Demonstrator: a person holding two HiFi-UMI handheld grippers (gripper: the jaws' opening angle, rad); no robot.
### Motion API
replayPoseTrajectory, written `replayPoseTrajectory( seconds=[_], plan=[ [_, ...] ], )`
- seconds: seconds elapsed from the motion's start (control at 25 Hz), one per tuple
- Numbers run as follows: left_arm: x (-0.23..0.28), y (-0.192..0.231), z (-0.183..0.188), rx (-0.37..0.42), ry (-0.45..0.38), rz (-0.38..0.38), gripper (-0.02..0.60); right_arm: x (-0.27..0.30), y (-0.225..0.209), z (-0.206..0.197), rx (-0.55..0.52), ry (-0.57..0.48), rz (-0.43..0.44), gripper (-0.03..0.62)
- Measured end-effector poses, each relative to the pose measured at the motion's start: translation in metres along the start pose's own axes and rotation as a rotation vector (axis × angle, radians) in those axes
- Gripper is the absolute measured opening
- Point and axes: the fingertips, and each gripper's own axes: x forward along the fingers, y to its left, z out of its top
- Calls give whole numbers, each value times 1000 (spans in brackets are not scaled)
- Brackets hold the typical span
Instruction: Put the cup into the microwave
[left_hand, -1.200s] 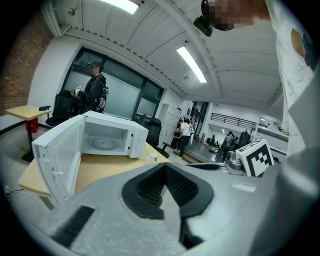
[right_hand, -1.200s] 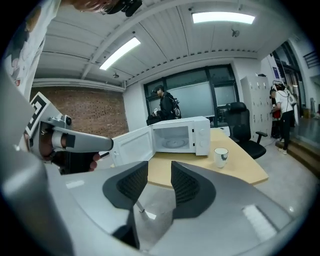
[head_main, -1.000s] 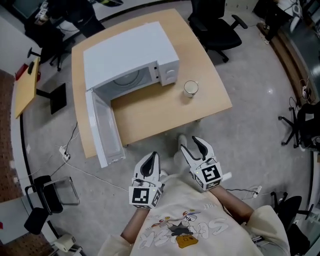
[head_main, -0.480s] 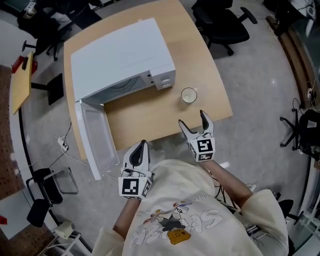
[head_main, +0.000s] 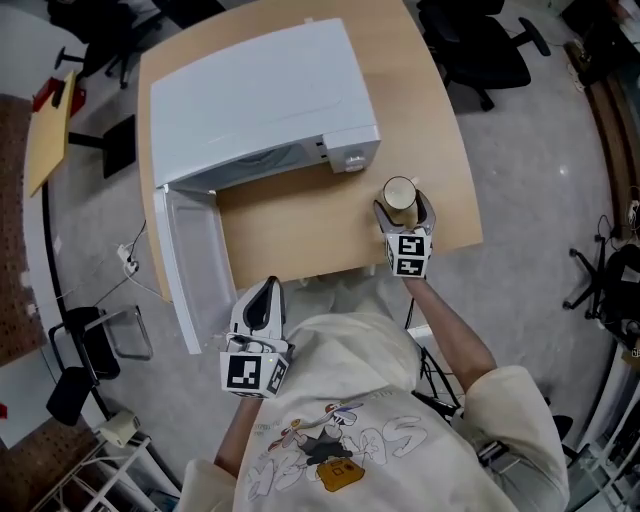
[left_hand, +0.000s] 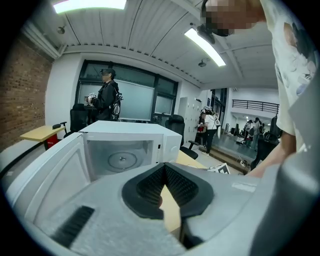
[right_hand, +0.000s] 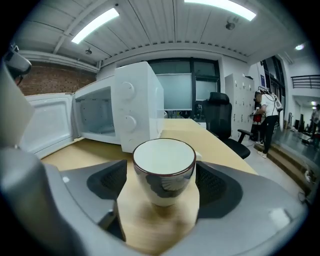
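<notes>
- Grasp step: my right gripper (head_main: 404, 212) straddles the cup (right_hand: 164, 172) beside the microwave (head_main: 260, 95), jaws opening, not touching.
- My left gripper (head_main: 262, 303) is pinched together, empty.
- Next I squeeze, then lift.

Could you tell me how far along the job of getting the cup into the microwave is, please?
Done: the microwave door already stands open. In hand: the right gripper is around the cup, its fingers opening and not yet gripping it. Left: gripping the cup, lifting it off the table and setting it inside.
</notes>
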Motion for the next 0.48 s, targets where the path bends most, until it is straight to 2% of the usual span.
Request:
replayPoseTrajectory(
  seconds=[0.2,0.48],
  plan=[
    [-7,16,-11,-32,31,69,3,23,-5,0,30,-1,6,400],
    [-10,26,-9,-43,28,82,3,21,6,3,-17,24,37,400]
  ],
)
